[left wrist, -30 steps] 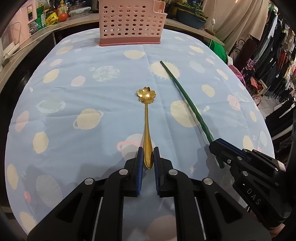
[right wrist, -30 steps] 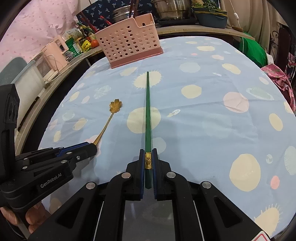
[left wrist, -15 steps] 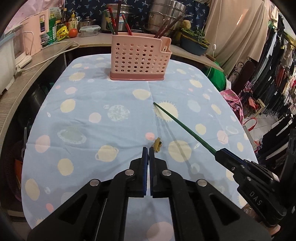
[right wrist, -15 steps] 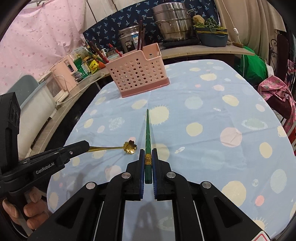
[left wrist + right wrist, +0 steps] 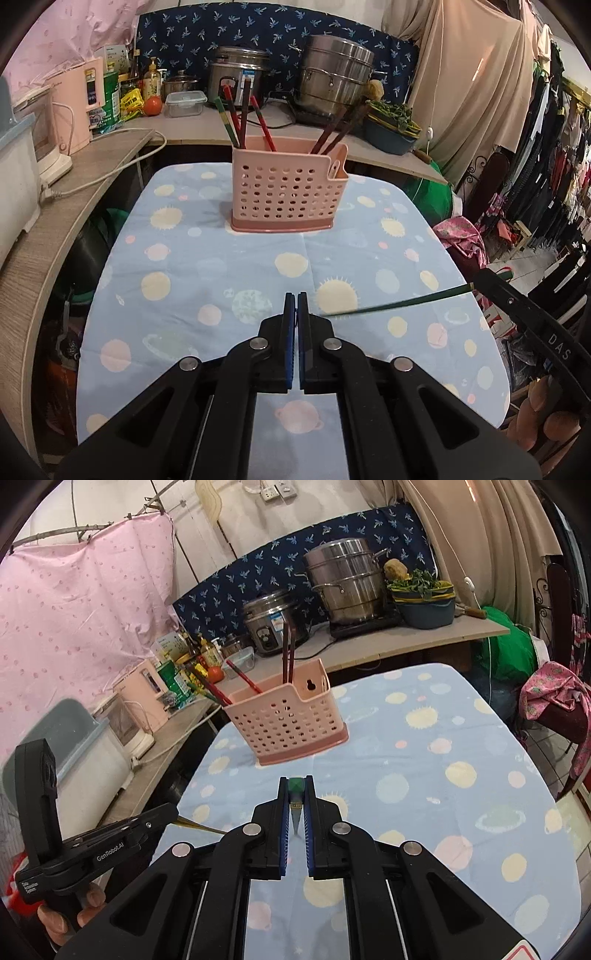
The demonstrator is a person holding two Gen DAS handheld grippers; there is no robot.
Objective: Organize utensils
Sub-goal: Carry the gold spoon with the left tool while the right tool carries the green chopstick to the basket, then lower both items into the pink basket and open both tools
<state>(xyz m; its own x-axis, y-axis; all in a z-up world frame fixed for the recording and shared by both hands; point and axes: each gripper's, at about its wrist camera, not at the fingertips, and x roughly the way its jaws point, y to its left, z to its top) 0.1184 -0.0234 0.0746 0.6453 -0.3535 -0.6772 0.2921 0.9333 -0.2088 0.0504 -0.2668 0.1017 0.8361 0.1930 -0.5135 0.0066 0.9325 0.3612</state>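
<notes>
overhead, the right claw (image 5: 295, 794) clamps a slim green chopstick (image 5: 296, 785); left claw (image 5: 296, 301) pinches a thin gold spoon handle (image 5: 194, 824).

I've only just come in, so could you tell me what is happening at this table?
A person is sorting utensils with two tools. The right hand-held gripper is shut on a green chopstick, lifted above the tablecloth. The left hand-held gripper holds a gold spoon handle. Neither has reached the pink utensil basket, which holds other chopsticks.
</notes>
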